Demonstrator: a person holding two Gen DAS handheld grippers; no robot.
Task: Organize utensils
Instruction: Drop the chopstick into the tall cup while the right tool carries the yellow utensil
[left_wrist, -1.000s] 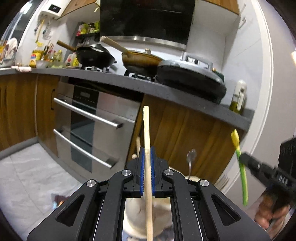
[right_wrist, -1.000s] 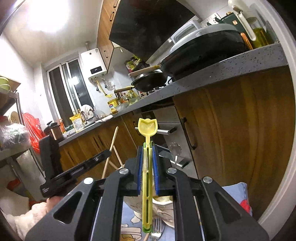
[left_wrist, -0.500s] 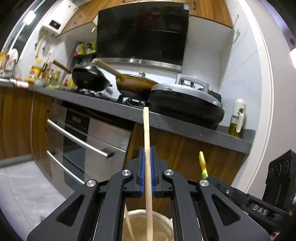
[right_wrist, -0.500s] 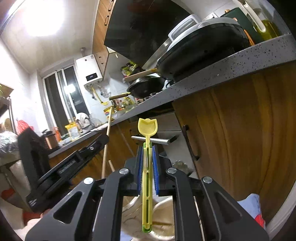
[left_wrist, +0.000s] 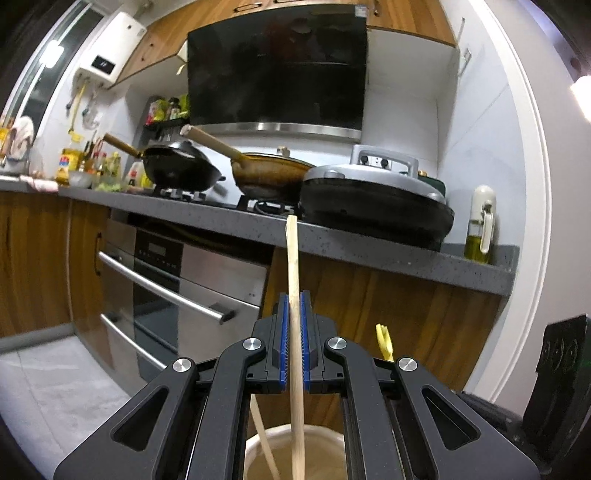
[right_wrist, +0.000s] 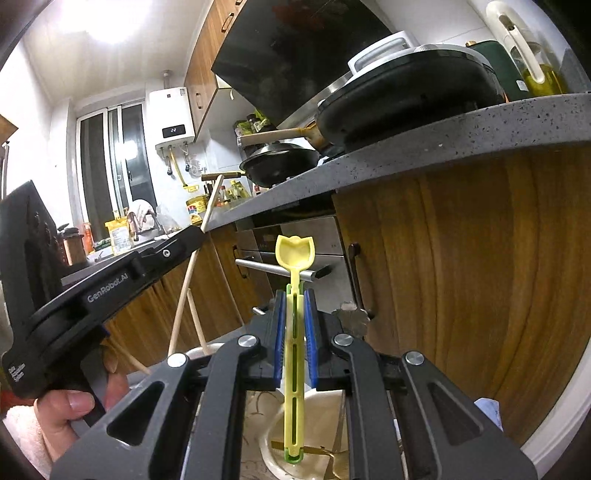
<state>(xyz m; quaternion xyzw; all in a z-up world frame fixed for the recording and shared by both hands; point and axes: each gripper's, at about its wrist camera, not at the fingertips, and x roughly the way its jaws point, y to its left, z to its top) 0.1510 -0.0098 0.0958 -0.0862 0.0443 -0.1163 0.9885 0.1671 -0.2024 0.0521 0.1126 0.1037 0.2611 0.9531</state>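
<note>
My left gripper (left_wrist: 294, 321) is shut on a wooden chopstick (left_wrist: 293, 280) that stands upright, its lower end inside a cream utensil holder (left_wrist: 291, 434) below the jaws. A second chopstick (left_wrist: 264, 439) leans in the holder. My right gripper (right_wrist: 294, 325) is shut on a yellow-green plastic spoon (right_wrist: 294, 254), bowl up, its handle end reaching down into the same holder (right_wrist: 273, 439). The left gripper's body (right_wrist: 110, 284) and its chopstick (right_wrist: 192, 266) show in the right wrist view. The spoon's tip (left_wrist: 384, 341) shows in the left wrist view. A metal fork head (right_wrist: 351, 318) pokes up beside the right jaws.
A grey countertop (left_wrist: 369, 247) carries a black wok (left_wrist: 181, 171), a brown pan (left_wrist: 269, 175), an electric griddle (left_wrist: 373, 206) and an oil bottle (left_wrist: 480, 225). An oven (left_wrist: 173, 288) with bar handles sits below, beside wooden cabinets (right_wrist: 461, 277).
Both grippers have come lower and closer together over the holder. The chopstick and the spoon handle now reach deeper into it. The right gripper sits nearer the left one.
</note>
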